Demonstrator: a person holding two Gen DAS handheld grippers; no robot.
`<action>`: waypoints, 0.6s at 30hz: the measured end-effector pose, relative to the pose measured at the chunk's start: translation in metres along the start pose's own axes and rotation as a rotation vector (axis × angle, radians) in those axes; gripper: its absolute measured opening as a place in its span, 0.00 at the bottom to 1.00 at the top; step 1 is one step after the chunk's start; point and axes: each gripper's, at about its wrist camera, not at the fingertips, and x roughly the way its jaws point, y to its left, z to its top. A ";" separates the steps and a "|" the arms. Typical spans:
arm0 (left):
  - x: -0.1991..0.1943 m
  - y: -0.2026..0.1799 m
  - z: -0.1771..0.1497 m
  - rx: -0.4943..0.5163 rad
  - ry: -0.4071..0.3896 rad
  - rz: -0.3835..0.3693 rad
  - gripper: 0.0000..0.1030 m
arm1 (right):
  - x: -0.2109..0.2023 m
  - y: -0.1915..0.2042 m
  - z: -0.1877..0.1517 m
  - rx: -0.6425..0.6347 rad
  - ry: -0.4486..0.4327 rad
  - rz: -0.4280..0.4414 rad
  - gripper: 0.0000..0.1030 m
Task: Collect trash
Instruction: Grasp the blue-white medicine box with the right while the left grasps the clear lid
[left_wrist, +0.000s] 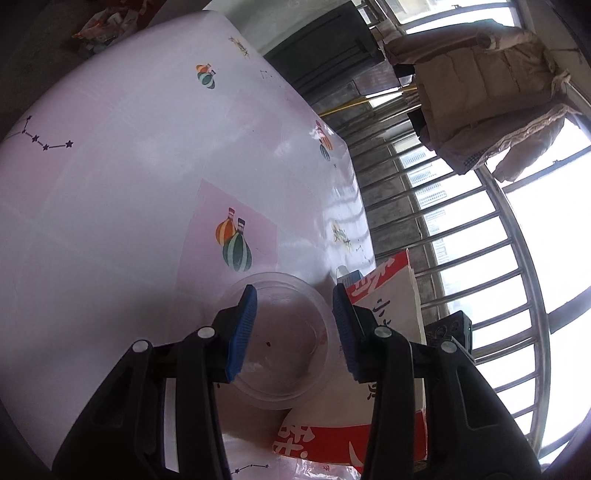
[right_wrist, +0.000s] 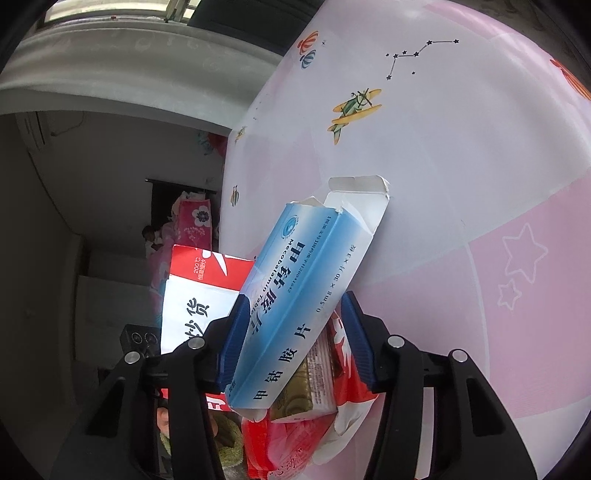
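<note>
Two grippers work at one tabletop (left_wrist: 110, 221). Left gripper (left_wrist: 293, 328) is spread wide over a clear bowl (left_wrist: 284, 343) — nothing pinched — with a red-and-white bag (left_wrist: 391, 295) just beside it. Right gripper (right_wrist: 293, 339) is spread too; a blue box (right_wrist: 295, 306) lies tilted between its fingers, touching the left pad, over wrappers (right_wrist: 321, 387) in the bag.

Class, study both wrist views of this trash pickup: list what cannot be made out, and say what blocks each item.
- Left wrist view: the clear plastic lid has its near rim hidden behind the left tool.
- Left wrist view: the red-and-white bag is covered by the tool's arm; its print is unreadable.
- Right wrist view: whether the right tool actually grips the blue medicine box; contact on the right side is unclear.
- Right wrist view: the snack wrappers are partly hidden under the box.
</note>
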 end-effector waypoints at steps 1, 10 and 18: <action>-0.001 -0.003 -0.001 0.014 0.001 0.000 0.38 | 0.001 0.000 0.000 0.002 0.000 0.001 0.48; -0.005 -0.016 -0.005 0.119 0.013 0.017 0.37 | 0.003 -0.003 -0.001 0.022 0.009 0.030 0.48; 0.000 -0.008 -0.005 0.110 0.028 0.014 0.25 | 0.011 -0.010 -0.003 0.064 0.028 0.063 0.45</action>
